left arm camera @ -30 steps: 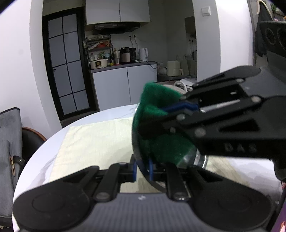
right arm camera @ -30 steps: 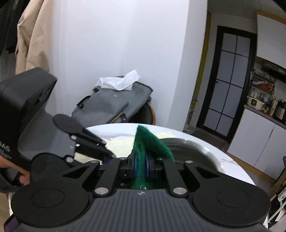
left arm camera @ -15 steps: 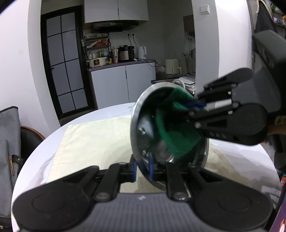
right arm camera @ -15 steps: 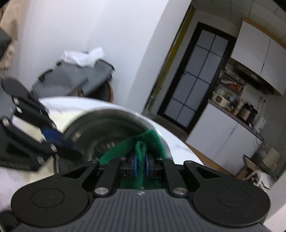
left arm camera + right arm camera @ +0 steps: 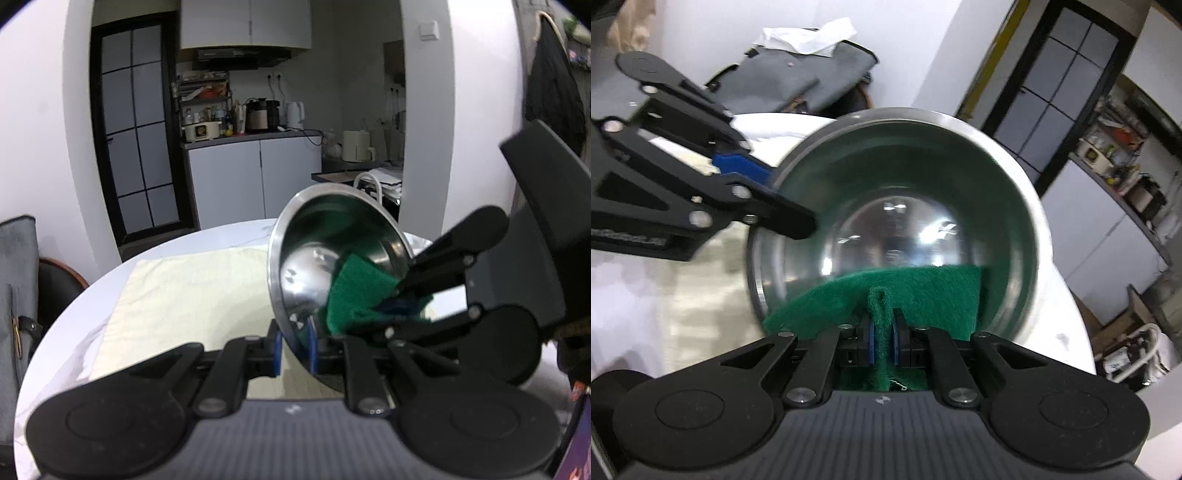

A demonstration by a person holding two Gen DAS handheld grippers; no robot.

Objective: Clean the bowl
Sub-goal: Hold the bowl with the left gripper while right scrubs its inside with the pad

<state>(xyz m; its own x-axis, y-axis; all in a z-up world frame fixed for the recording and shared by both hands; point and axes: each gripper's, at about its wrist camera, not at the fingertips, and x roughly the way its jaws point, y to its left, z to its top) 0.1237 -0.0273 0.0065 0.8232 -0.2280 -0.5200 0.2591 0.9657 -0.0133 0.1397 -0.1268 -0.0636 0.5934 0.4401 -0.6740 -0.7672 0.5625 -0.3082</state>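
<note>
A shiny steel bowl (image 5: 325,236) is held on its side above the table, its opening turned to the right. My left gripper (image 5: 294,349) is shut on the bowl's lower rim. My right gripper (image 5: 882,345) is shut on a green scouring pad (image 5: 916,291). The pad lies against the lower inside wall of the bowl (image 5: 897,177). In the left wrist view the pad (image 5: 354,291) reaches into the bowl from the right, held by the right gripper (image 5: 402,306). In the right wrist view the left gripper (image 5: 757,188) clamps the bowl's left rim.
A round white table (image 5: 66,325) carries a pale yellow mat (image 5: 192,295). A grey bag (image 5: 798,81) rests on a chair beside the table. Kitchen cabinets (image 5: 251,177) and a dark glass door (image 5: 136,140) stand behind.
The right gripper has carried the green pad from the bowl's upper rim down into its lower inside. The bowl has tipped its opening more toward the right gripper.
</note>
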